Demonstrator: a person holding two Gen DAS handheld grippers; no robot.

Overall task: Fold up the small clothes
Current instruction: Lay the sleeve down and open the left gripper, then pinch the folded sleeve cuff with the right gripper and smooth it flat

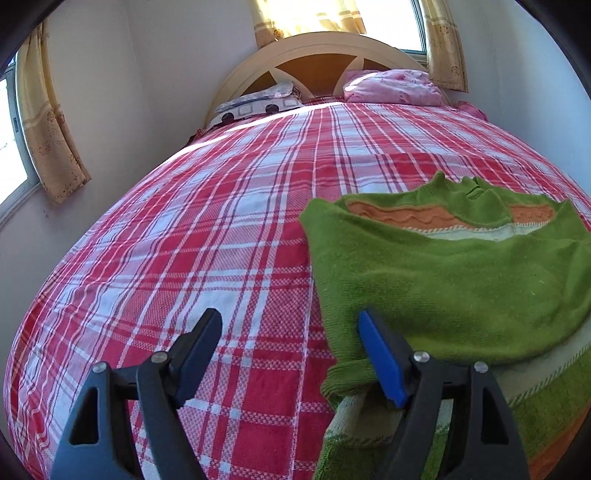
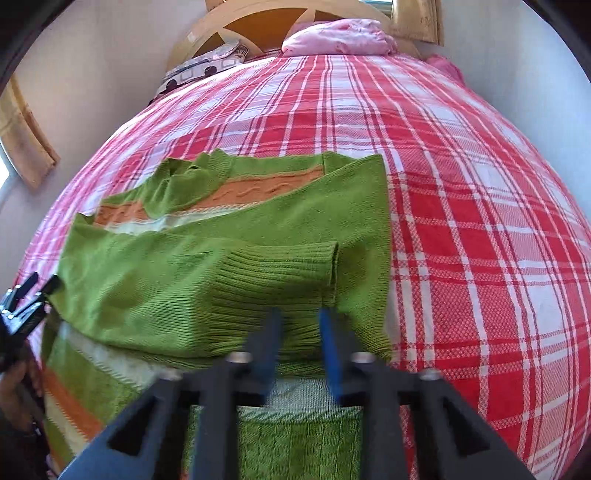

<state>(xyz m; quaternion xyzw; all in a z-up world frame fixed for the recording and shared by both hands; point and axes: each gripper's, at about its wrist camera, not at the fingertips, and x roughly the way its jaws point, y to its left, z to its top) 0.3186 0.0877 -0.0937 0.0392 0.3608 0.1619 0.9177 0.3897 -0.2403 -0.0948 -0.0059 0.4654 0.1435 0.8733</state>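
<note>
A small green knitted sweater (image 1: 443,280) (image 2: 184,280) with orange and pale stripes lies flat on the red and white checked bedspread (image 1: 184,240) (image 2: 480,221). Its sleeves are folded across the body, and a ribbed cuff (image 2: 288,266) lies on top. My left gripper (image 1: 288,315) is open at the sweater's left edge, with one finger above the knit and the other above the bedspread. It also shows at the left edge of the right wrist view as the left gripper (image 2: 22,302). My right gripper (image 2: 300,314) is blurred over the ribbed cuff, its pads a narrow gap apart.
A pink pillow (image 1: 391,86) (image 2: 340,35) and a patterned pillow (image 1: 258,101) rest against the arched headboard (image 1: 314,48). A wall with a curtained window (image 1: 48,122) runs along the bed's left side. A person's hand (image 2: 14,387) is at the lower left.
</note>
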